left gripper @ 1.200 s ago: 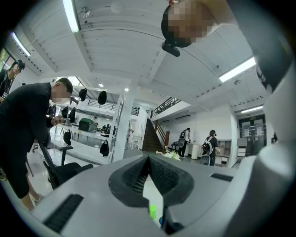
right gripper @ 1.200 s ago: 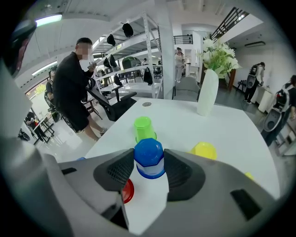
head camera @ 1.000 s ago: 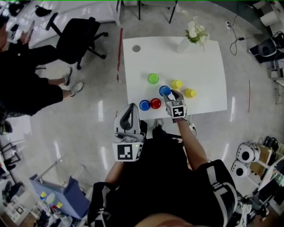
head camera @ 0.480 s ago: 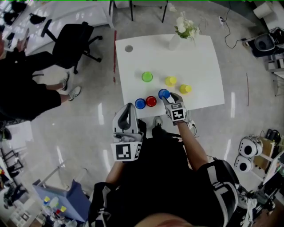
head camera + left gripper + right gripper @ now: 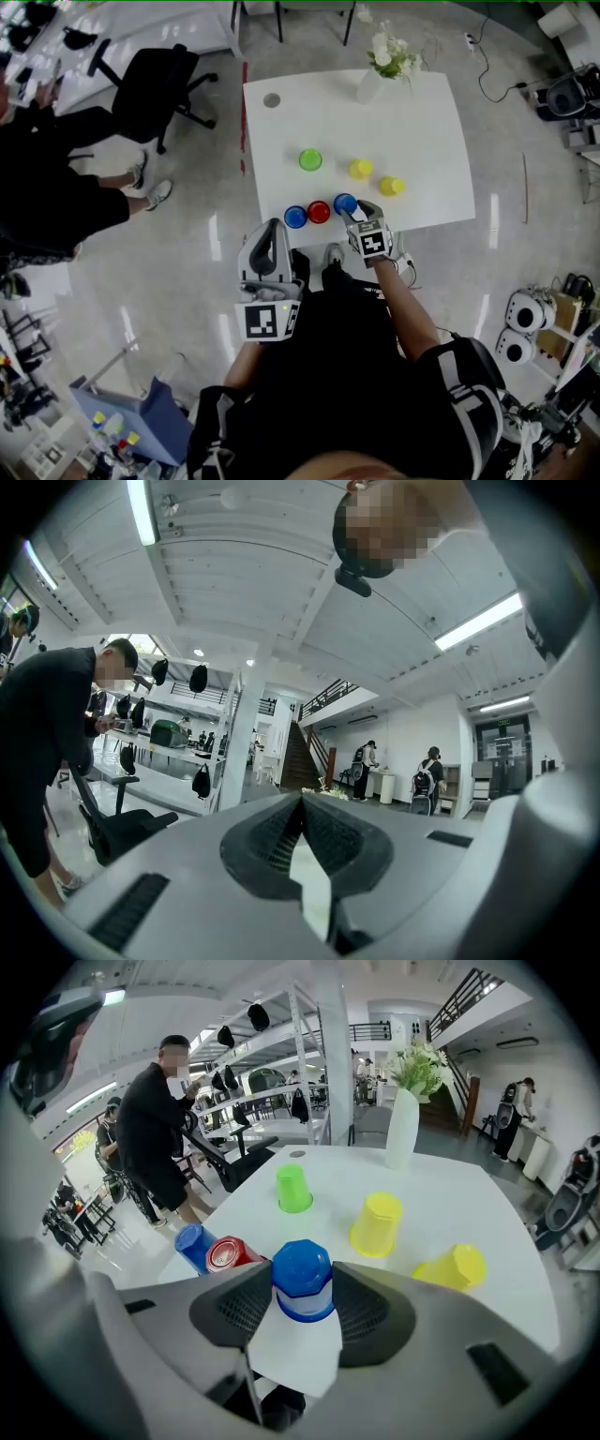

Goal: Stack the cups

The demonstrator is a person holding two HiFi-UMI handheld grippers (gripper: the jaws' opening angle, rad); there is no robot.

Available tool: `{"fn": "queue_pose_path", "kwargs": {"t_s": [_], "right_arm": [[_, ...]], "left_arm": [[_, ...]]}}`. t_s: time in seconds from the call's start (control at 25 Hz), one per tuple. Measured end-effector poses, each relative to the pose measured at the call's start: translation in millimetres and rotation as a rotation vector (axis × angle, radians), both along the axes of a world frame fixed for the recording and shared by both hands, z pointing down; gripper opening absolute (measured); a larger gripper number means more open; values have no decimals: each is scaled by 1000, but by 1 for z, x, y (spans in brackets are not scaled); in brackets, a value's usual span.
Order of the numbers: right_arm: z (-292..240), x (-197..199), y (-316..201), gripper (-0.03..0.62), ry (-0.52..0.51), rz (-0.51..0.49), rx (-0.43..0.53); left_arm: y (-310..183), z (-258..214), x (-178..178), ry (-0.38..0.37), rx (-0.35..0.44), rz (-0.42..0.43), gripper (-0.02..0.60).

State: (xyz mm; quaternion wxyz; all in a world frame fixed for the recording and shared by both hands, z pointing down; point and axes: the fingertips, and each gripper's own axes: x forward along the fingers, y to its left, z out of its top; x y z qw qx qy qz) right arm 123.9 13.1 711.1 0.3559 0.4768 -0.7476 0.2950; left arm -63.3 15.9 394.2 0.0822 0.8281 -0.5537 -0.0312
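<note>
Hard to read: we can't tell whether the gripped blue cup (image 5: 302, 1279) rests on the counter (image 5: 422, 131) or hangs just above it. The jaws cover its lower wall and rim in the right gripper view. The second yellow cup (image 5: 455, 1267) looks tipped onto its side, but we can't confirm that. The left gripper view points up at the ceiling (image 5: 281, 574) and the room, so it tells us little about the counter.

Right hand-held gripper (image 5: 354, 212): pinching the blue cup, one jaw on each side of it. Left hand-held gripper (image 5: 302, 808): jaws pressed together, held off the counter, past the edge farthest from the vase (image 5: 370, 86).

Cups are plastic and upside down where we can see them. The gripped one has an octagonal blue base and a paler band below it. It is at the counter edge farthest from the vase, in a row with a red cup (image 5: 319, 211) just beside it and another blue cup (image 5: 295, 217) past the red. A green cup (image 5: 310, 160), a yellow cup (image 5: 360, 170) and the second yellow cup lie between that row and the vase, apart from each other.

Counter is white and rectangular. The vase is white, holds pale flowers (image 5: 392, 54), and stands at the counter's edge. A small grey disc (image 5: 272, 100) sits near that same edge, well apart from the vase. Floor (image 5: 187, 244) is glossy grey. A black office chair (image 5: 155, 84) and a person in black (image 5: 47, 187) are off the counter, beyond the disc from the vase.
</note>
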Motion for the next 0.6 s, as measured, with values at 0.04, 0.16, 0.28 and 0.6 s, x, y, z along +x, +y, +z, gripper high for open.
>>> {"fn": "queue_pose_path", "kwargs": {"t_s": [0.04, 0.16, 0.28, 0.6], "right_arm": [[0, -1, 0, 216, 1, -3, -4], [6, -3, 1, 216, 2, -15, -9], [13, -4, 5, 216, 8, -18, -28], [22, -6, 10, 216, 17, -20, -46]], "left_arm": [[0, 0, 0, 6, -8, -3, 20], [0, 1, -1, 0, -6, -5, 20], [1, 3, 0, 14, -23, -10, 20], [4, 4, -6, 26, -28, -17, 20]]}}
